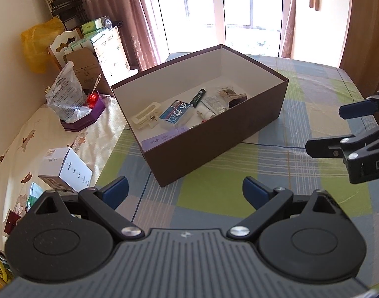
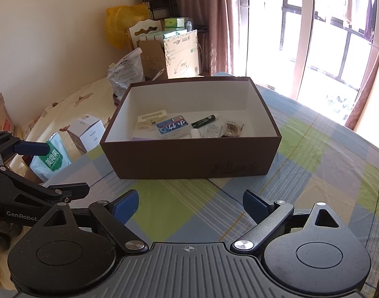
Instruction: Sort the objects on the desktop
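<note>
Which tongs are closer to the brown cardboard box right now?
Hard to call; neither touches the brown cardboard box. Left tongs hover open near its corner; right tongs hover open facing its long side.

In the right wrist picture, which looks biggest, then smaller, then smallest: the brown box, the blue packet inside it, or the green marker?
1. The brown box, by far the biggest.
2. The blue packet.
3. The green marker, thinnest; about as long as the packet, so those two are close.

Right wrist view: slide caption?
Open right gripper faces brown cardboard box holding sorted items on plaid tablecloth.
</note>
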Demonstrator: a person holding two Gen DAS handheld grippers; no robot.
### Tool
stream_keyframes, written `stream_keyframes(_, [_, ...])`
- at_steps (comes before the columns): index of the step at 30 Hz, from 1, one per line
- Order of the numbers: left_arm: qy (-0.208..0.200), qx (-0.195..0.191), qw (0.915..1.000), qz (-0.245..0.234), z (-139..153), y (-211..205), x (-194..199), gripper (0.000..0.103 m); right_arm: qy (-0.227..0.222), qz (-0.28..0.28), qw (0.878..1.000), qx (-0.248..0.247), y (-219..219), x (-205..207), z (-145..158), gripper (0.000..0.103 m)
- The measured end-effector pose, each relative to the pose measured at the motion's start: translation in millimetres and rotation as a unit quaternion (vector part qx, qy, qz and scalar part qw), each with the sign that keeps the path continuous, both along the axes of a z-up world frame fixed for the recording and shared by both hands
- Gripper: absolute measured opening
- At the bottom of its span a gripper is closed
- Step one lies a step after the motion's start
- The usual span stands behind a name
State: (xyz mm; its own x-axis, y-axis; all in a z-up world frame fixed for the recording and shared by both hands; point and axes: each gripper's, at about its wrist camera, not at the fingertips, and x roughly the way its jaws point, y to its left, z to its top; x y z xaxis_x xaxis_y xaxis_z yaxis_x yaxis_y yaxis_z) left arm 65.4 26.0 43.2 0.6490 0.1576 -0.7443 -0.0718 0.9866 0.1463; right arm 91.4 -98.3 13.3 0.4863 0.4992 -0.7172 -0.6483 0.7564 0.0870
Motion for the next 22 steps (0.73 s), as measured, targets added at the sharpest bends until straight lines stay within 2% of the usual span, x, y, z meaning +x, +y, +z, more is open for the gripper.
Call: stream_keyframes(22, [-0.006,0.014,0.9999,0.002,-0.9,3.2,7.1,0.097,0.006,0.015,1.000,0.001,9.8,15.0,-3.8,0.096])
